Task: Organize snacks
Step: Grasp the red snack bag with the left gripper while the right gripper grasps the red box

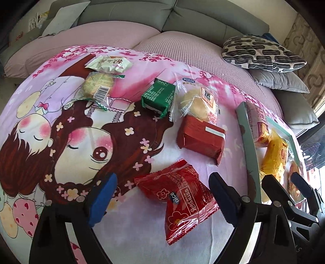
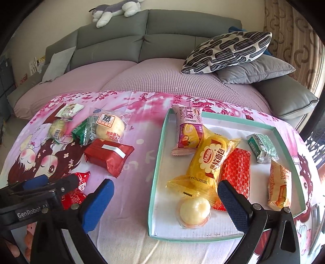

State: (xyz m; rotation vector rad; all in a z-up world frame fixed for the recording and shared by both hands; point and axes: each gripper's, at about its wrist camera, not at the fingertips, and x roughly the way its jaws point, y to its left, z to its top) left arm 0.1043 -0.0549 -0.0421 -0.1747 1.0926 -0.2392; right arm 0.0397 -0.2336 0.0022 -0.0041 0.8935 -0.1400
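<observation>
My left gripper [image 1: 162, 200] is open, its blue pads on either side of a red "nice" snack pack [image 1: 178, 201] lying on the cartoon cloth; they do not touch it. Beyond it lie a dark red pack [image 1: 201, 140], a clear bun pack [image 1: 198, 101], a green pack [image 1: 158, 97], a round biscuit pack [image 1: 97, 85] and a pale pack [image 1: 108, 64]. My right gripper [image 2: 165, 203] is open and empty over the near left corner of a teal-rimmed tray [image 2: 157, 166] that holds several snacks, among them a yellow bread pack [image 2: 211, 160] and a round cake [image 2: 193, 211].
The cloth covers a table in front of a grey sofa [image 2: 113, 38] with a pink cover. A patterned pillow [image 2: 227, 52] and a grey pillow [image 2: 256, 71] lie at the back right. A plush toy [image 2: 115, 9] lies on the sofa back. The left gripper also shows in the right wrist view [image 2: 44, 186].
</observation>
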